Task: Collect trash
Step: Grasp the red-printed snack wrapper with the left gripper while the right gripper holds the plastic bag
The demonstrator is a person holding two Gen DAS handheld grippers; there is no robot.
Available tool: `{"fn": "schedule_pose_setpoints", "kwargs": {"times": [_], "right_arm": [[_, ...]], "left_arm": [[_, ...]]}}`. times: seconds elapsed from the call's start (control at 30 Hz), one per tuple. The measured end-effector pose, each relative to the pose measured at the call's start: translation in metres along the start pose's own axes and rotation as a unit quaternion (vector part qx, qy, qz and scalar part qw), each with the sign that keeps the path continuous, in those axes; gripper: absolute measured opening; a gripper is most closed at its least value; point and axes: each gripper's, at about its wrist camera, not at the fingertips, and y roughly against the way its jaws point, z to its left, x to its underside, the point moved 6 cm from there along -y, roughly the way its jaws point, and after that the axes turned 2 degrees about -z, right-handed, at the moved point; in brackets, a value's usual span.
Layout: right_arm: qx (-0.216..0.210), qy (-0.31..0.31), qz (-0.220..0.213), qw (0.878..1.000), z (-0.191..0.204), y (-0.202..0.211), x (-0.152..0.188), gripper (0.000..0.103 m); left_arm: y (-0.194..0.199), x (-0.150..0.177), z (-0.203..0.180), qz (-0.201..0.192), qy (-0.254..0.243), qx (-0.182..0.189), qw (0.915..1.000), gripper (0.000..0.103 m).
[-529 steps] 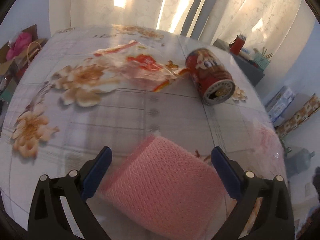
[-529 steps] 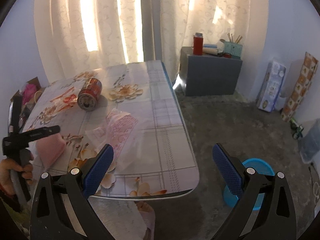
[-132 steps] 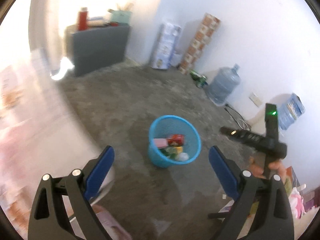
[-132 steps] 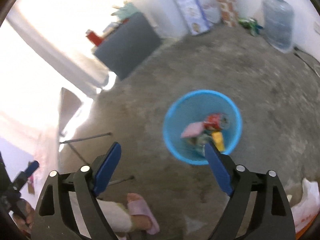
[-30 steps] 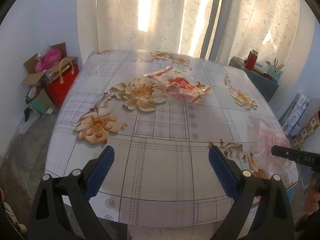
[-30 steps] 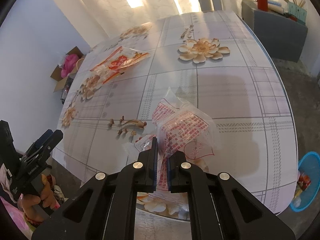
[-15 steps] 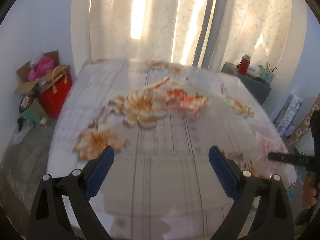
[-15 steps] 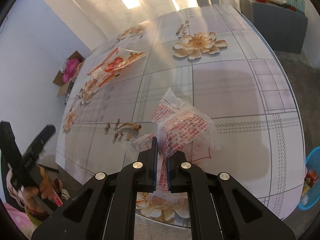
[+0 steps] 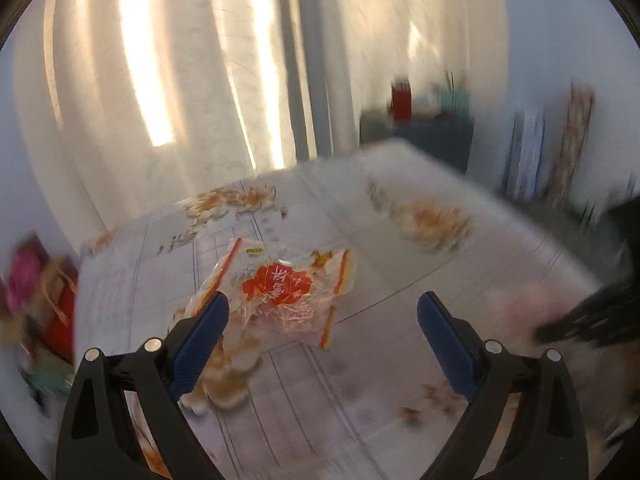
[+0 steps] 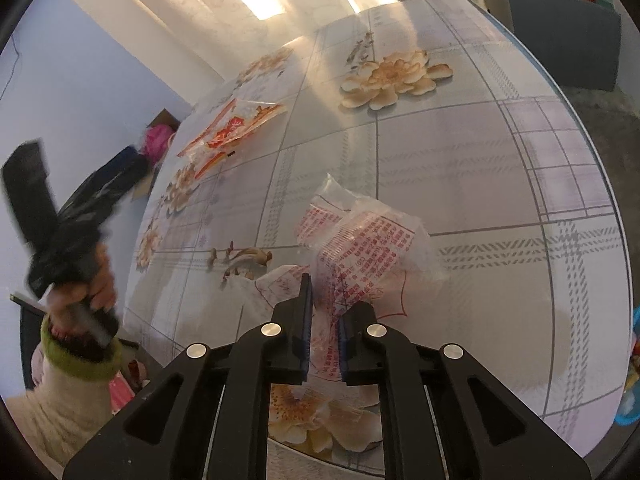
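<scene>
Compared with a second ago, the left gripper (image 9: pixel 322 322) sits much closer to the crinkled clear snack wrapper with the orange-red label (image 9: pixel 280 288), which now lies on the floral glass-topped table (image 9: pixel 460 280) just ahead of its wide-spread blue-padded fingers (image 9: pixel 200 336), nothing between them. The right gripper (image 10: pixel 323 322) remains clenched on the clear plastic bag printed with red text (image 10: pixel 360 248), at the table's near edge, as in the earlier frames. The left view is smeared by motion; the grey cabinet (image 9: pixel 432 136), the red container (image 9: pixel 401 98) on it and the boxes by the wall are only blurs. In the right view the left gripper and its hand (image 10: pixel 86 284) are blurred, and the blue waste basket (image 10: pixel 634 380) is cut off at the right rim
</scene>
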Motion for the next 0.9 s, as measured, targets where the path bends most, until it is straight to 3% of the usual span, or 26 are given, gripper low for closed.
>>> {"fn": "schedule_pose_setpoints", "kwargs": {"times": [0.13, 0.2, 0.33, 0.43, 0.53, 0.67, 0.9], "right_arm": [[-0.011, -0.005, 0.006, 1.000, -0.003, -0.002, 0.002, 0.010], [-0.015, -0.006, 0.006, 1.000, -0.005, -0.002, 0.003, 0.011], [-0.025, -0.008, 0.006, 1.000, -0.008, 0.000, 0.004, 0.011], [-0.030, -0.007, 0.005, 1.000, -0.011, 0.003, 0.006, 0.011], [-0.033, -0.007, 0.001, 0.999, -0.013, 0.002, 0.005, 0.011], [-0.031, -0.003, -0.003, 0.999, -0.012, 0.004, 0.005, 0.009], [-0.025, 0.001, -0.016, 1.000, -0.008, 0.007, 0.003, 0.006]], "left_arm": [[-0.047, 0.013, -0.006, 0.050, -0.086, -0.033, 0.9945, 0.092], [-0.061, 0.020, -0.004, 0.070, -0.105, -0.044, 0.9910, 0.082], [-0.072, 0.025, 0.004, 0.095, -0.091, -0.038, 0.9905, 0.067], [-0.077, 0.029, 0.010, 0.106, -0.063, -0.031, 0.9918, 0.049], [-0.078, 0.031, 0.009, 0.102, -0.052, -0.031, 0.9930, 0.042], [-0.079, 0.031, 0.007, 0.098, -0.053, -0.036, 0.9931, 0.018], [-0.061, 0.020, 0.005, 0.067, -0.045, -0.036, 0.9961, 0.007]]}}
